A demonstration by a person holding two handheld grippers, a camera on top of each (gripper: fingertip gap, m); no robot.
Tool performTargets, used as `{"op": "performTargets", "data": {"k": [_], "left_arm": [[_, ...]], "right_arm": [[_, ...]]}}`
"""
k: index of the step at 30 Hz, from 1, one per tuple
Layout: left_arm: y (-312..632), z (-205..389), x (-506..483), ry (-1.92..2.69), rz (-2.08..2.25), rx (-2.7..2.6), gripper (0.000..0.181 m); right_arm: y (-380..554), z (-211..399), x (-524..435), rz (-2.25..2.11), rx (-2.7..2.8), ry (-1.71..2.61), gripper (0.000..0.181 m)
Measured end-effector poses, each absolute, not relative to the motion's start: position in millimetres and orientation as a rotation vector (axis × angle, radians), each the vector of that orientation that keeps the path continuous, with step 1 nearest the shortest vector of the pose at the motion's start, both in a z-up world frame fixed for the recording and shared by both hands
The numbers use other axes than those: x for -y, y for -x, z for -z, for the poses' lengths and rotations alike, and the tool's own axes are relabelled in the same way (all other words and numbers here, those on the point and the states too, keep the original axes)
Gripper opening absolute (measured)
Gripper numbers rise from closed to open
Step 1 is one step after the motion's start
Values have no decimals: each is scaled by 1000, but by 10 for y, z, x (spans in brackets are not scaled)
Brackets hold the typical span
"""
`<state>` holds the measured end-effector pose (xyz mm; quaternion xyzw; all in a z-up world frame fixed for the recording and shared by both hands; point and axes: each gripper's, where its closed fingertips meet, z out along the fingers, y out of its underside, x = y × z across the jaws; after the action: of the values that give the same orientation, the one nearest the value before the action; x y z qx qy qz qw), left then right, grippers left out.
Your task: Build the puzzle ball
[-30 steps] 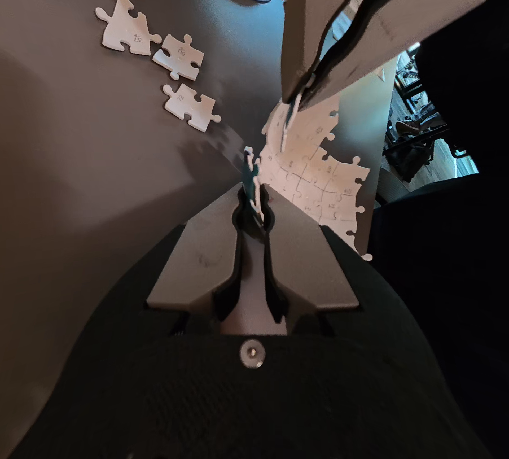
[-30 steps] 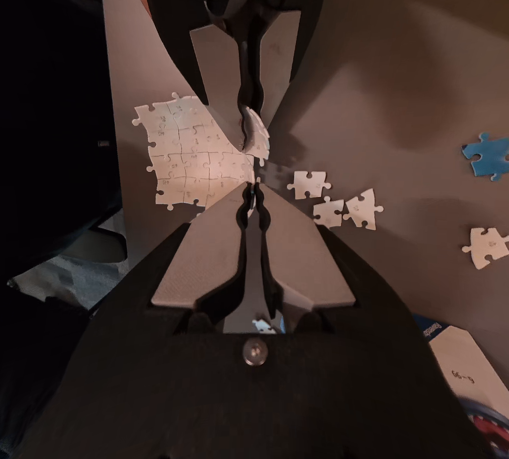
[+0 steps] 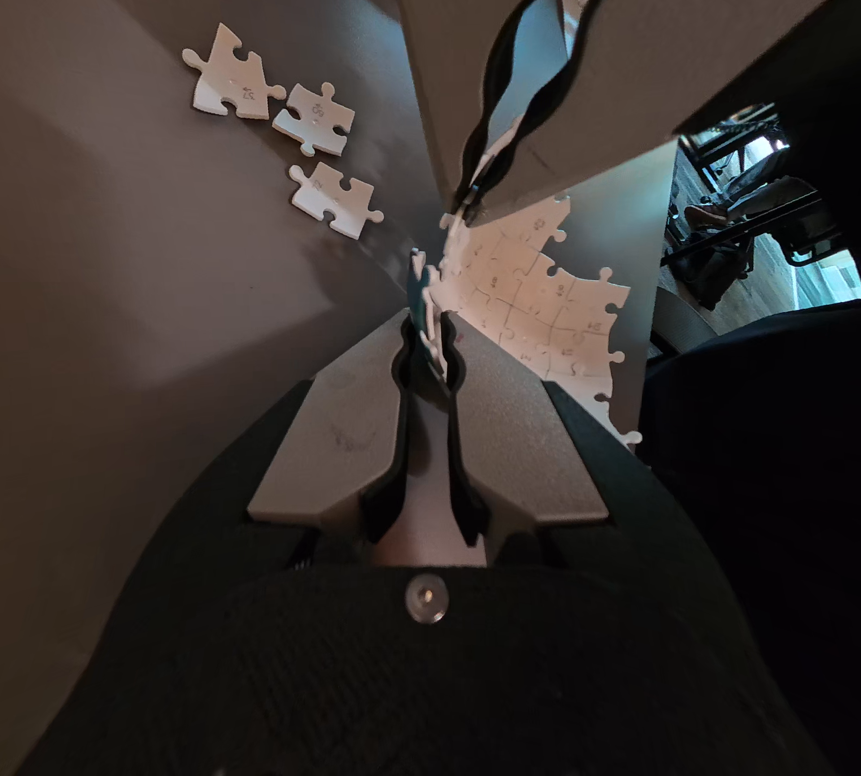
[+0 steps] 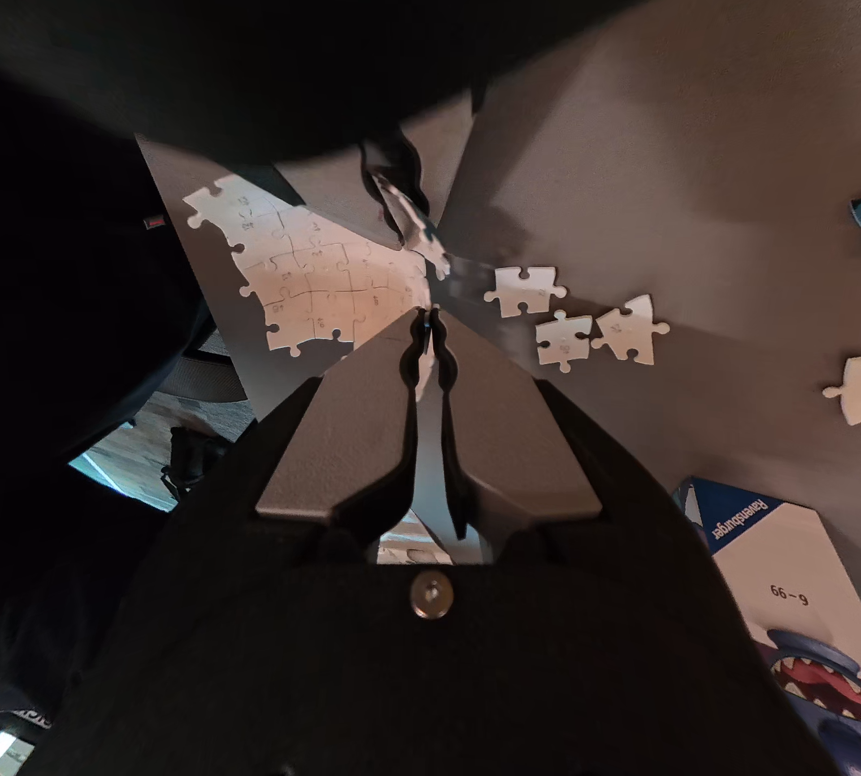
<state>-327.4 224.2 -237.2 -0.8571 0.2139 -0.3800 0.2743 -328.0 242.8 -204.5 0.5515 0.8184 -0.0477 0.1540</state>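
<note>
Grey table (image 3: 140, 334) under dim light, and both grippers meet nose to nose above it. The left gripper (image 3: 428, 325) has its jaws clamped on the edge of the curved panel (image 3: 550, 302), a sheet of joined pieces showing its white back, held up off the table so its free edges hang clear. The right gripper (image 4: 427, 320) comes in from the opposite side, jaws pressed together at the tips on the same edge of the panel; whether it pinches a separate piece there I cannot tell, the tips hide it. My read: one side steadies the panel while the other presses a joint home, which is why they sit so close.

Off to the side, three loose pieces (image 3: 321, 120) lie white side up in a small cluster, near but apart from the panel. The right view catches another white piece (image 4: 845, 390) at the frame edge, and the box (image 4: 768, 567) sits at the lower right corner. Most of the ball looks unbuilt.

What's in the way? Each gripper's broad fingers block the other's sight of the joint, and the panel's edge sits right over the table's edge (image 4: 195, 264), so a dropped piece could go to the floor.
</note>
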Motion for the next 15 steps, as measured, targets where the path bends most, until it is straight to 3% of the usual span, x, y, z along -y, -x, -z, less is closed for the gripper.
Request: {"op": "performTargets", "data": {"k": [15], "left_arm": [[3269, 2288, -2303, 2240, 1028, -550, 7]], "right_arm": [[3321, 2042, -2488, 211, -2281, -1608, 0]]}}
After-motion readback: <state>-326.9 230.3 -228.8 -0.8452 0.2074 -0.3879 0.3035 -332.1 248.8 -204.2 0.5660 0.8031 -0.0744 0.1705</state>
